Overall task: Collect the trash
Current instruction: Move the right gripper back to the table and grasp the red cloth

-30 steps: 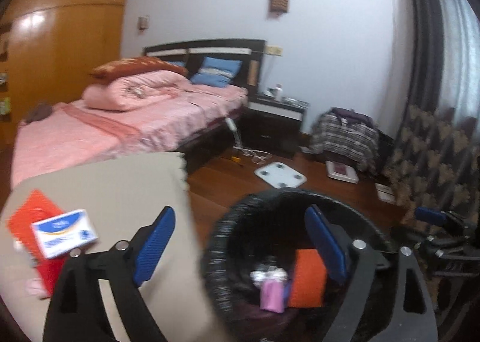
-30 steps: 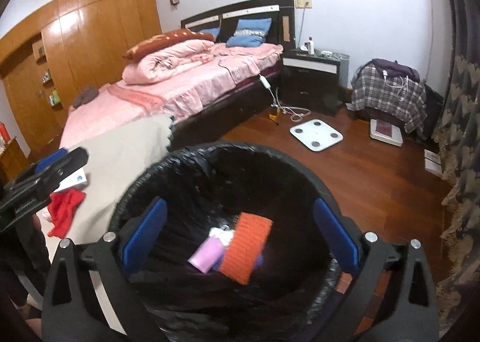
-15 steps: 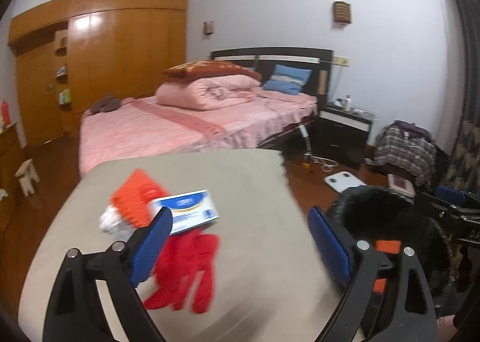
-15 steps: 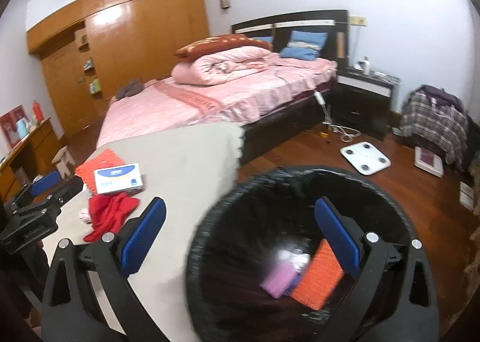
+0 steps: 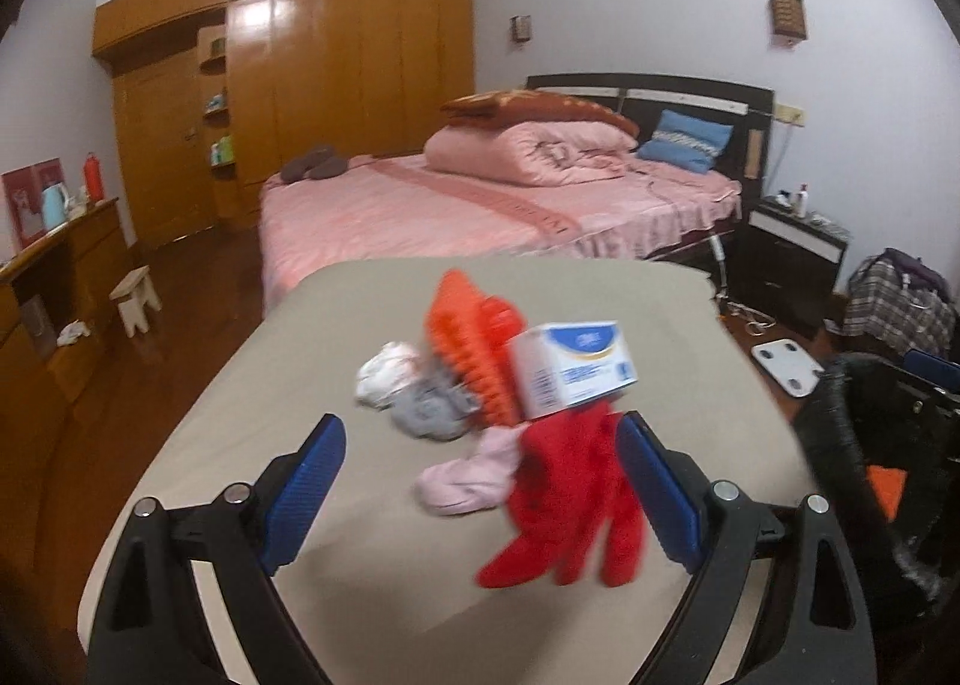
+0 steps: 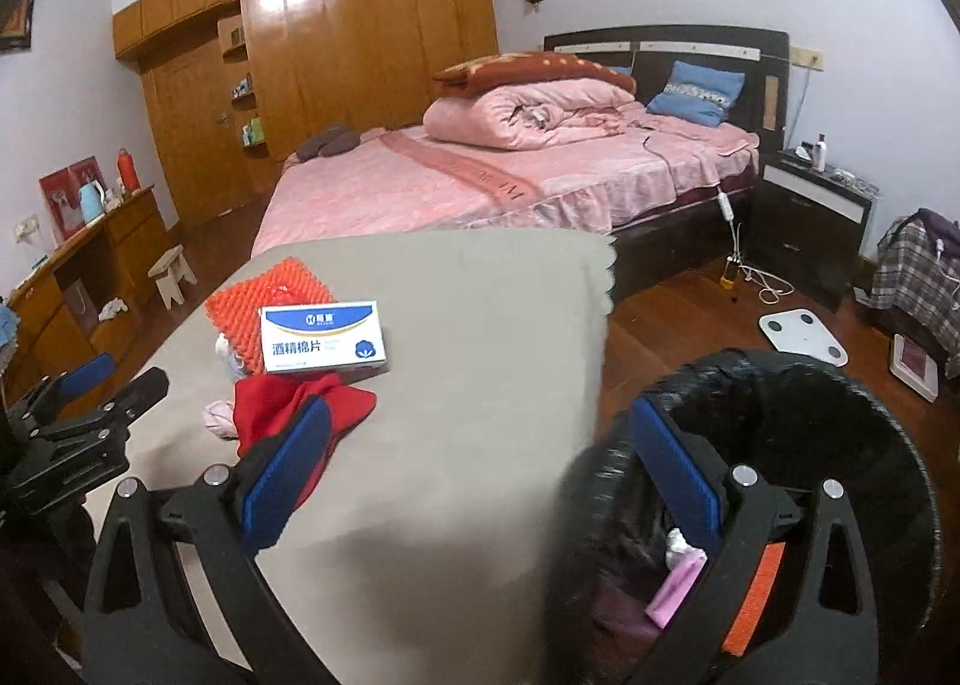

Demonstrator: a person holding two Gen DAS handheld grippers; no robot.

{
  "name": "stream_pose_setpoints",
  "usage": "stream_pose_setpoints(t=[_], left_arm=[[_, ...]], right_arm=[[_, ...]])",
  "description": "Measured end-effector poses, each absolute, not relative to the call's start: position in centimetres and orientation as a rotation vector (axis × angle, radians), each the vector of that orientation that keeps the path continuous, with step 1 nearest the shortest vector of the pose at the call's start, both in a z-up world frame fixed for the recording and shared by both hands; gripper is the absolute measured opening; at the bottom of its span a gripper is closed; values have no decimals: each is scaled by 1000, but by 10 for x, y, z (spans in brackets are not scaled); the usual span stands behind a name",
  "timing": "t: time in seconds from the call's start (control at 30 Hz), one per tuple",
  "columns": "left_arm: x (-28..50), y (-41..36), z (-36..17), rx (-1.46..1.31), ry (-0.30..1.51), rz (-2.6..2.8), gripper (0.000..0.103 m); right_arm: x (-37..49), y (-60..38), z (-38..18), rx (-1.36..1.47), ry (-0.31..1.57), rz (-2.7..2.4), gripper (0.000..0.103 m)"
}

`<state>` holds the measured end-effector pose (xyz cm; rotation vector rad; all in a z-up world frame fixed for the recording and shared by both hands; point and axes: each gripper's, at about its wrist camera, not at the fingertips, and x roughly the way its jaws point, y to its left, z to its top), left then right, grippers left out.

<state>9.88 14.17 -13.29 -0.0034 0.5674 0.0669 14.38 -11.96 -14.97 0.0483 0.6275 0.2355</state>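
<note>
Swung away from the bin since a second ago, the left gripper [image 5: 480, 487] now faces the beige-covered table [image 5: 300, 373] instead of the black-lined trash bin [image 5: 852, 445], which has slid out to 3 o'clock in its view. Its blue pads stand wide apart with nothing between them. Nearest, at 6 o'clock just ahead of the pads, lies a red cloth [image 5: 570, 499], and touching its left side is a pale pink sock-like piece [image 5: 465, 478]. Beyond these at 12 o'clock are a grey wad [image 5: 429, 409] and a white wad [image 5: 384, 373], then an orange ridged sponge [image 5: 468, 343] with a white-and-blue box [image 5: 570, 364] resting against it and over the cloth's far end.

The right gripper [image 6: 480, 481] has also turned leftward: the bin that filled its view a second ago now sits at 4 o'clock, its rim [image 6: 780, 373] partly behind the right pad. This gripper too is spread wide and empty. Inside the bin, a pink item [image 6: 675, 586] and an orange piece [image 6: 753, 598] show low down. At 10 o'clock on the table, the same box [image 6: 321, 337] lies flat on the orange sponge [image 6: 252, 295], with the red cloth [image 6: 288, 403] nearer, partly behind the left pad. The left gripper's black frame [image 6: 78, 427] shows at 9 o'clock.

Farther back stands a pink bed [image 6: 510, 168], with a wooden wardrobe [image 6: 336, 42] behind it.
</note>
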Motion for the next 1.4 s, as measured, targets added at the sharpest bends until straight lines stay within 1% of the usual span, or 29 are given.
stream_pose_setpoints(t=[0.33,0.67,0.97,1.03,1.07,1.1,1.13,1.17,1.2,1.3,1.37,1.4], left_arm=[[106,179,-164,-5,621,161,89],[109,208,-180,-16,639,202,89],[108,230,-185,-33,648,233,89],[109,231,-187,-38,651,232,89],[109,230,-187,-37,652,231,89],[109,230,-187,-37,651,228,89],[110,228,-187,-38,651,223,89],[109,227,-187,-40,650,218,89],[110,226,-186,-43,648,214,89],[110,218,-186,-46,646,198,89],[111,212,-186,-43,649,186,89],[111,210,-186,-40,650,181,89]], right_arm=[[172,-62,-191,-1,716,309,97],[180,-2,-214,-26,783,407,97],[193,19,-236,-52,890,389,96],[192,16,-238,-34,901,408,94],[192,15,-239,-28,910,423,80],[191,15,-239,-42,912,426,69],[190,14,-238,-57,910,430,65],[188,13,-238,-65,910,451,52],[186,12,-236,-65,910,477,34],[183,2,-233,-57,924,475,16],[183,-7,-231,-70,930,443,9],[182,-14,-229,-63,925,431,9]])
